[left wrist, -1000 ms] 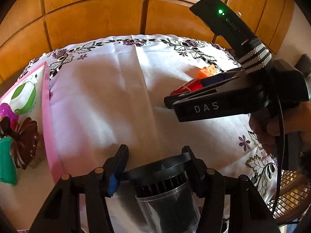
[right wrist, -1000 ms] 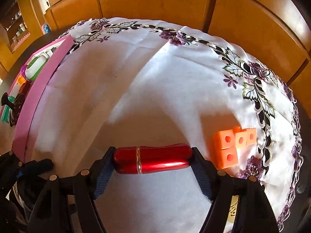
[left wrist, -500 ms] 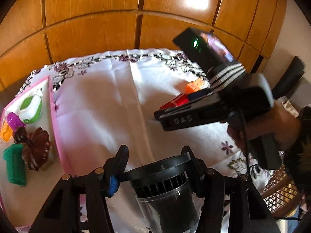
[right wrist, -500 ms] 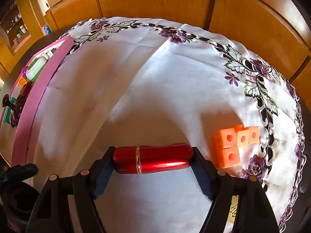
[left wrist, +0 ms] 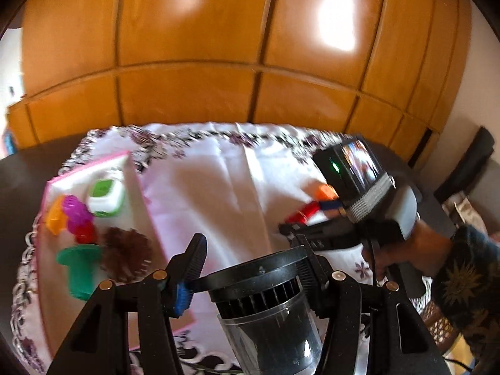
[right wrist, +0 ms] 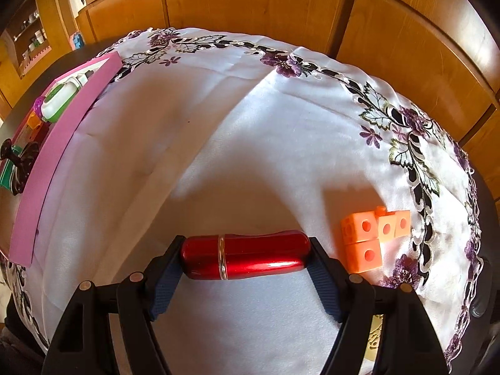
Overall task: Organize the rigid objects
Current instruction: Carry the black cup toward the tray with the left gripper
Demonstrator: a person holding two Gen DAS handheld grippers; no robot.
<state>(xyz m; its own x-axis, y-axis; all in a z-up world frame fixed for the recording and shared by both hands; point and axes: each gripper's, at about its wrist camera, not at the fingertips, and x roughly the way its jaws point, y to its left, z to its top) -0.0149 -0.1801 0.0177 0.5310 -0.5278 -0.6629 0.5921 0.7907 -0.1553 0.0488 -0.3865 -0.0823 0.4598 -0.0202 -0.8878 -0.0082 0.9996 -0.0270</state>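
Observation:
My left gripper (left wrist: 250,259) is shut on a black ribbed cap with a clear cup body (left wrist: 268,309), held above the near edge of the tablecloth. My right gripper (right wrist: 245,257) is shut on a glossy red tube (right wrist: 245,254), gripped end to end and held just over the white cloth. The right gripper also shows in the left wrist view (left wrist: 315,222), with the red tube (left wrist: 304,212) in it. A pink tray (left wrist: 142,193) on the left holds small toys. Orange cubes (right wrist: 372,237) lie on the cloth right of the red tube.
The tray holds a green-and-white case (left wrist: 104,197), magenta and orange pieces (left wrist: 70,214), a green cup (left wrist: 79,267) and a brown fluted mould (left wrist: 125,253). A white floral cloth (right wrist: 250,125) covers the table. Wooden cabinets (left wrist: 250,47) stand behind. A wicker chair (left wrist: 440,328) stands right.
My left gripper has lifted and pulled back with the black cup, so the tray and its toys now show more fully. The right gripper has stayed almost still with the red tube.

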